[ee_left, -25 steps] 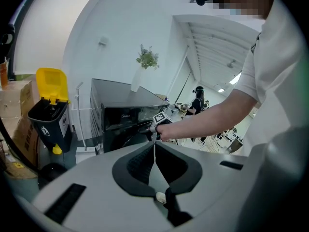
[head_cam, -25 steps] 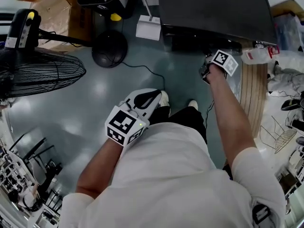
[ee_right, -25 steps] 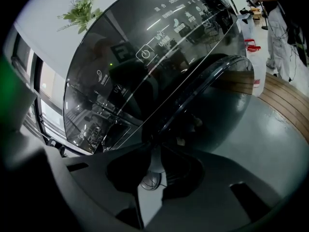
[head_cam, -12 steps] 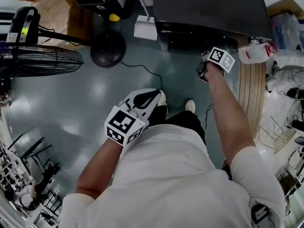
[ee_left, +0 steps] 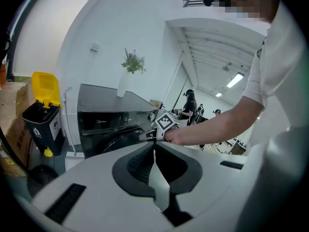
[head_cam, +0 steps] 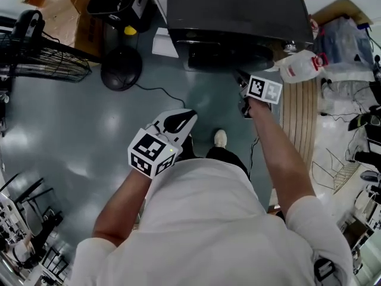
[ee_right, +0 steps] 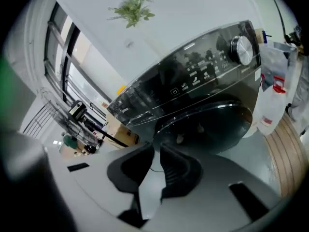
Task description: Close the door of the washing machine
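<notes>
While fingers of the right gripper [ee_right: 157,148] have just been closing — narrowly apart, empty — those of the left gripper [ee_left: 154,150] touch, empty.

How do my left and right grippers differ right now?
The left gripper is held close to the person; the right gripper is out by the front of the washing machine. The left gripper's jaws are shut; the right gripper's stand slightly apart, having just been closing. Both hold nothing.

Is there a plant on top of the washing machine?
Yes, a white vase holding green sprigs stands on the washing machine's dark top.
</notes>
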Action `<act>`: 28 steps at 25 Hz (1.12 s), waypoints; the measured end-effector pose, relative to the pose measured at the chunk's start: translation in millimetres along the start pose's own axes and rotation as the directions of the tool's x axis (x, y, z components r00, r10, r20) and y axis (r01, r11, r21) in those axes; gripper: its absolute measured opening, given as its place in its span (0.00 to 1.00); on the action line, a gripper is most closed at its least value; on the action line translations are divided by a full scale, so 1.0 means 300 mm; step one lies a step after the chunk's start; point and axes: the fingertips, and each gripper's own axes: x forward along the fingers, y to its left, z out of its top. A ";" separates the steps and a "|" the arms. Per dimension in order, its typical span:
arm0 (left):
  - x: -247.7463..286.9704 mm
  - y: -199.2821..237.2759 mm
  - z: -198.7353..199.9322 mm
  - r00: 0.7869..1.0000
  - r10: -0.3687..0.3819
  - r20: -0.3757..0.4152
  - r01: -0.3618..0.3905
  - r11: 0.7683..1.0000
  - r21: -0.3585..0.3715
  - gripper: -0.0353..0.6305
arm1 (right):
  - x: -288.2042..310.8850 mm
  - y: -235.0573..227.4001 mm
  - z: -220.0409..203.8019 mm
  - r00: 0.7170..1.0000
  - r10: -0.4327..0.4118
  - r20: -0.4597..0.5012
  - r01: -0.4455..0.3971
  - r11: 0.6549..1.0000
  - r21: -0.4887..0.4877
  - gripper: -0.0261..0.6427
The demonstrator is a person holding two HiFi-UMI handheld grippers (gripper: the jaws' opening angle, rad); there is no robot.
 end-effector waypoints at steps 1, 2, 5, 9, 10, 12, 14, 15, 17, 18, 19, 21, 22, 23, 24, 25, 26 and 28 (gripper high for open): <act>0.012 -0.026 0.001 1.000 0.001 0.005 -0.001 1.000 -0.002 0.09 | -0.038 0.007 -0.016 1.000 0.012 -0.013 -0.012 0.999 -0.031 0.12; 0.026 -0.054 0.002 1.000 0.001 0.010 -0.001 1.000 -0.004 0.09 | -0.078 0.012 -0.035 0.999 0.022 -0.026 -0.024 0.998 -0.060 0.11; 0.064 -0.128 0.011 1.000 -0.001 0.024 0.001 1.000 -0.004 0.09 | -0.202 0.018 -0.071 0.998 0.040 -0.053 -0.047 0.989 -0.139 0.11; 0.094 -0.195 0.022 0.999 0.010 0.051 -0.009 1.000 -0.021 0.09 | -0.345 0.023 -0.118 0.994 0.075 -0.074 -0.089 0.974 -0.210 0.11; 0.099 -0.211 0.021 0.998 0.015 0.059 -0.013 0.999 -0.035 0.09 | -0.388 0.029 -0.129 0.994 0.078 -0.083 -0.096 0.965 -0.243 0.11; 0.111 -0.246 0.019 0.997 0.029 0.067 -0.025 0.998 -0.056 0.09 | -0.482 0.038 -0.144 0.992 0.081 -0.096 -0.108 0.944 -0.312 0.11; 0.122 -0.279 0.015 0.997 0.048 0.063 -0.044 0.997 -0.056 0.09 | -0.574 0.048 -0.157 0.990 0.090 -0.107 -0.124 0.920 -0.372 0.11; 0.126 -0.294 0.011 0.997 0.057 0.061 -0.053 0.997 -0.055 0.09 | -0.616 0.054 -0.166 0.989 0.098 -0.114 -0.136 0.906 -0.400 0.11; 0.132 -0.320 -0.001 0.995 0.072 0.062 -0.068 0.996 -0.062 0.09 | -0.686 0.072 -0.186 0.985 0.116 -0.130 -0.163 0.873 -0.460 0.10; 0.135 -0.331 -0.008 0.995 0.078 0.063 -0.074 0.995 -0.066 0.09 | -0.714 0.080 -0.197 0.983 0.123 -0.137 -0.175 0.854 -0.489 0.10; 0.138 -0.343 -0.017 0.995 0.084 0.062 -0.080 0.995 -0.068 0.09 | -0.740 0.087 -0.207 0.981 0.129 -0.143 -0.185 0.837 -0.515 0.10; 0.143 -0.370 -0.038 0.994 0.096 0.055 -0.093 0.994 -0.056 0.09 | -0.790 0.095 -0.230 0.979 0.137 -0.150 -0.198 0.811 -0.551 0.09; 0.146 -0.385 -0.048 0.993 0.104 0.049 -0.102 0.994 -0.040 0.09 | -0.813 0.097 -0.241 0.978 0.144 -0.152 -0.205 0.804 -0.559 0.08; 0.147 -0.400 -0.056 0.993 0.112 0.043 -0.112 0.994 -0.018 0.09 | -0.836 0.101 -0.250 0.977 0.153 -0.151 -0.213 0.799 -0.563 0.08; 0.148 -0.415 -0.062 0.992 0.118 0.040 -0.118 0.993 0.005 0.09 | -0.857 0.105 -0.255 0.975 0.164 -0.149 -0.220 0.794 -0.567 0.08; 0.148 -0.430 -0.065 0.992 0.120 0.039 -0.121 0.992 0.021 0.09 | -0.876 0.110 -0.256 0.974 0.174 -0.146 -0.227 0.787 -0.573 0.08; 0.148 -0.444 -0.067 0.992 0.117 0.043 -0.118 0.993 0.028 0.09 | -0.893 0.116 -0.255 0.973 0.185 -0.141 -0.232 0.780 -0.581 0.08; 0.147 -0.465 -0.065 0.992 0.110 0.055 -0.111 0.993 0.027 0.09 | -0.922 0.128 -0.246 0.970 0.206 -0.129 -0.242 0.767 -0.594 0.07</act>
